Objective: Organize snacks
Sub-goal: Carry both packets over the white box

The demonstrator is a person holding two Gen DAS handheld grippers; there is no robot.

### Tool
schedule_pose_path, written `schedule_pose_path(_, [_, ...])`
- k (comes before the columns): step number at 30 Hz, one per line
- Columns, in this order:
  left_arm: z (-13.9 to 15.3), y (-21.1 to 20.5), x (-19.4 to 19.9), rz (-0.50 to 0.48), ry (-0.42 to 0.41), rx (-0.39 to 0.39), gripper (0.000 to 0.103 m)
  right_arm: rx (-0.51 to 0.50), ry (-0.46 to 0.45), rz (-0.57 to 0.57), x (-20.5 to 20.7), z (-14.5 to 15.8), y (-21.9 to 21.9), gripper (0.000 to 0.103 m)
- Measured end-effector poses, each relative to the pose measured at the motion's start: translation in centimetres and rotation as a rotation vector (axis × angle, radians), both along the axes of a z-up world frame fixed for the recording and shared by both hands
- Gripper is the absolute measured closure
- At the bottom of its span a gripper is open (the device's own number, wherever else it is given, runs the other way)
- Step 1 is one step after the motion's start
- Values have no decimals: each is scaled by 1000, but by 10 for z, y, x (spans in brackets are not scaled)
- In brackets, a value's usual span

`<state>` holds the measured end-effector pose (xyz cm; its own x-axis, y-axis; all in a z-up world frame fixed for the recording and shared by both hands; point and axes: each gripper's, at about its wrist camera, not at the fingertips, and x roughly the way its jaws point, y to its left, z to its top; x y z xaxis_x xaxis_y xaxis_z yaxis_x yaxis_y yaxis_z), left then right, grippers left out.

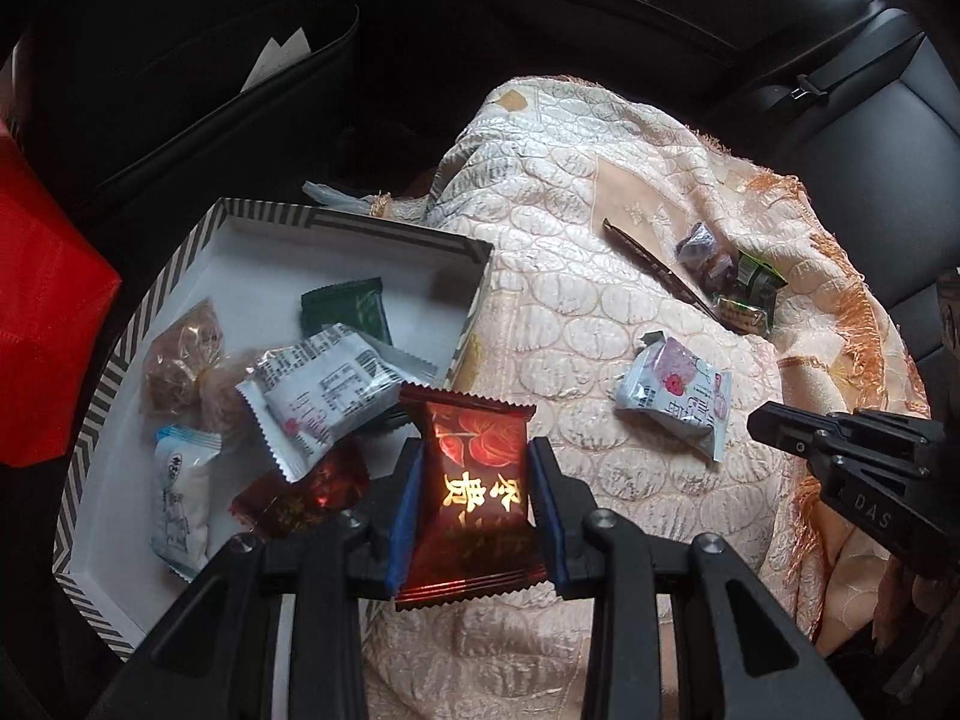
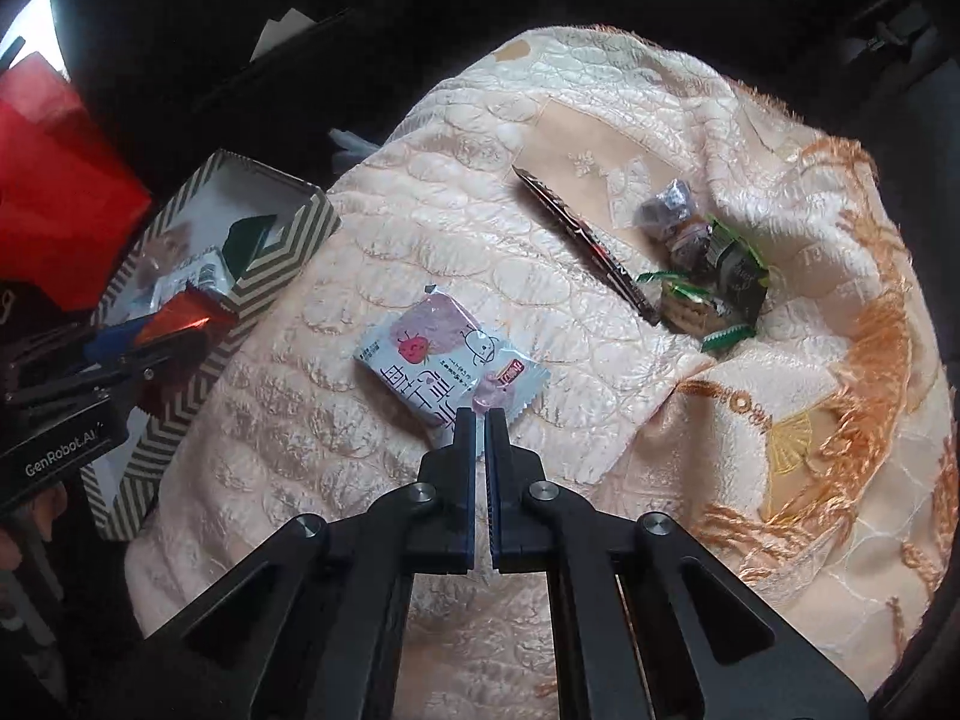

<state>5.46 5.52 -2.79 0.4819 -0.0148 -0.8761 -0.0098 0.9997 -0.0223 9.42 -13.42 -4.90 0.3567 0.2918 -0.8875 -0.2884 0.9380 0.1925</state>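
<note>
Where quilted blanket (image 2: 420, 240) covers car seat (image 1: 888, 114), left claw (image 1: 474, 480) grasping red packet (image 1: 474, 468), right claw (image 2: 479, 420) clenched.

Left hand-held gripper (image 1: 477, 501) clamps a red snack packet (image 1: 471, 492) beside the striped box (image 1: 336, 222).

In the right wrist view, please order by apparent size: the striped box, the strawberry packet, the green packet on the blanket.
1. striped box
2. strawberry packet
3. green packet, farther off and partly hidden, so its rank is uncertain.
</note>
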Motion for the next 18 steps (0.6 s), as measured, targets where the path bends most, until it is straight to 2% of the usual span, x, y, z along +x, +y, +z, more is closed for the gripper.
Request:
schedule_pose_path(1, [-1,2,-1,4,2,-6,66,34,25,-7,2,-4,-1,91])
schedule_pose_path(2, [-1,4,-3,7,4,-9,66,52,34,-4,3,-6,0,68])
schedule_pose_path(4, [-4,6,-3,11,7,-3,66,22,2,42,5,-6,10,38])
schedule_pose_path(8, [-10,8,-3,21,26,-8,66,-82,-101,181,17,-3,29,38])
schedule_pose_path(13, [-12,5,-1,18,30,-6,66,-150,-43,393,33,-25,51,38])
schedule_pose_path(16, [-11,4,0,15,29,-3,66,-214,-36,427,37,-35,59,38])
schedule_pose_path(17, [-11,3,0,14,27,-1,66,-213,-23,397,40,-36,57,40])
schedule_pose_path(18, [-11,3,0,12,25,0,66,-174,-9,361,41,-32,53,55])
